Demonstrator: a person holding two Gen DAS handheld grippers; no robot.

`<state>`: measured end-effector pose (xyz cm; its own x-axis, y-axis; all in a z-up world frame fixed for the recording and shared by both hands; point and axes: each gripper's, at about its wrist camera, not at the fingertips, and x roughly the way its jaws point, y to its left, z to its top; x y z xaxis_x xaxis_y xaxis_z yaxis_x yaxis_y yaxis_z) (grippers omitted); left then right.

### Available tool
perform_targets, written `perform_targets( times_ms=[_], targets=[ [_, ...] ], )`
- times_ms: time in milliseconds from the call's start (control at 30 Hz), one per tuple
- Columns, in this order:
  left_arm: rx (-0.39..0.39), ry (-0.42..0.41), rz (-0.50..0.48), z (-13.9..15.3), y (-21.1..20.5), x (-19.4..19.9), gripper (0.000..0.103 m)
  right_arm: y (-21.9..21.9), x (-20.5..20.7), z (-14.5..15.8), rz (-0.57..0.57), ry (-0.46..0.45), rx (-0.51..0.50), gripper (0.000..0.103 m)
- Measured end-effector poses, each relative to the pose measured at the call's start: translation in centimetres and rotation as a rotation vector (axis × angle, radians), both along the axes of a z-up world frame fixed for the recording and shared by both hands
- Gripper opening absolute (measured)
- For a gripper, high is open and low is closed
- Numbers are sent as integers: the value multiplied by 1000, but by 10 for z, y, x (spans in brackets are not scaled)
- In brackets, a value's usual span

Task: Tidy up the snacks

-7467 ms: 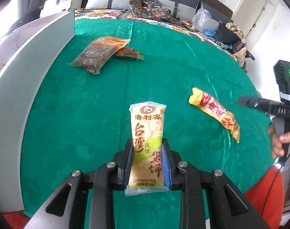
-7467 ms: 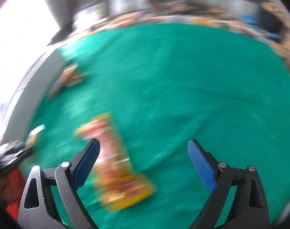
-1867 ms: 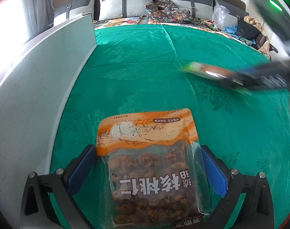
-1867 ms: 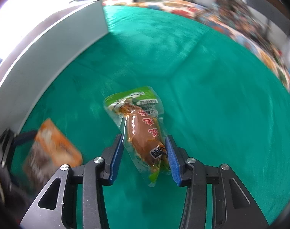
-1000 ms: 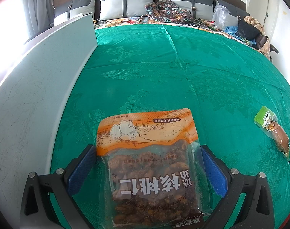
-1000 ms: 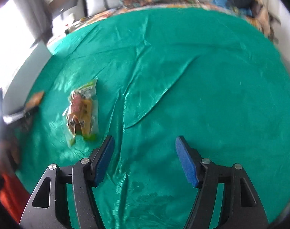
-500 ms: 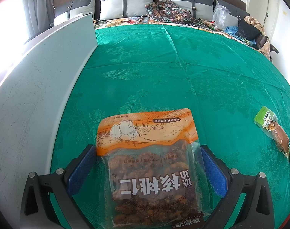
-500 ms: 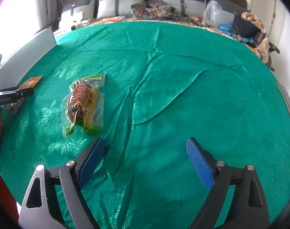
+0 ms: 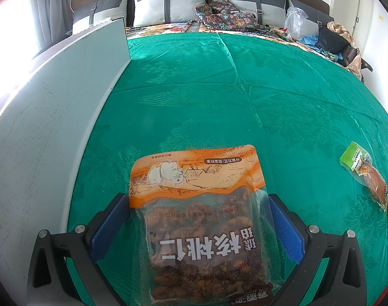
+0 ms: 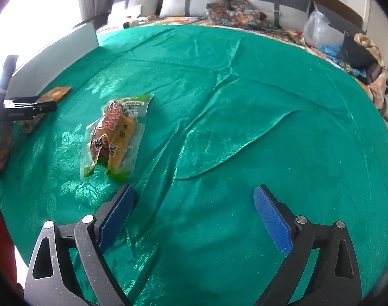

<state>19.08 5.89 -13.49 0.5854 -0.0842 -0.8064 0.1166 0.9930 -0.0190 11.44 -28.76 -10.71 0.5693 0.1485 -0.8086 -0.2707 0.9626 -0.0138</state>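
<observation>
An orange walnut bag (image 9: 196, 204) lies on the green cloth between the jaws of my left gripper (image 9: 199, 199). Both blue pads touch its side edges, so the gripper is shut on it. The right wrist view shows that gripper (image 10: 30, 107) at the far left over the same bag (image 10: 56, 93). A clear packet with a green top and brown meat (image 10: 115, 137) lies flat on the cloth, just ahead and left of my right gripper (image 10: 194, 191). Its jaws are opening wide with only cloth between them. The packet (image 9: 367, 176) also shows at the right edge of the left wrist view.
A long grey-white board (image 9: 53, 127) stands along the cloth's left side. Sofa cushions (image 9: 168, 2), a plastic bag (image 10: 316, 28) and piled clothes lie beyond the far edge. The cloth is creased in the middle (image 10: 219, 117). A hand (image 10: 2, 150) holds the left gripper.
My right gripper let go of the meat packet, which now lies on the cloth. Its jaws widened and its view levelled out. The left gripper and walnut bag kept still.
</observation>
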Motion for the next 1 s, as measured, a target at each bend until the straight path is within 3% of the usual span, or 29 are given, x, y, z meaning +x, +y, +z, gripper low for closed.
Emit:
perform_targets(
  times_ms=[1000],
  targets=[
    [-1, 1, -2, -1, 0, 1, 103, -1, 1, -2, 4, -1, 4, 97]
  ],
)
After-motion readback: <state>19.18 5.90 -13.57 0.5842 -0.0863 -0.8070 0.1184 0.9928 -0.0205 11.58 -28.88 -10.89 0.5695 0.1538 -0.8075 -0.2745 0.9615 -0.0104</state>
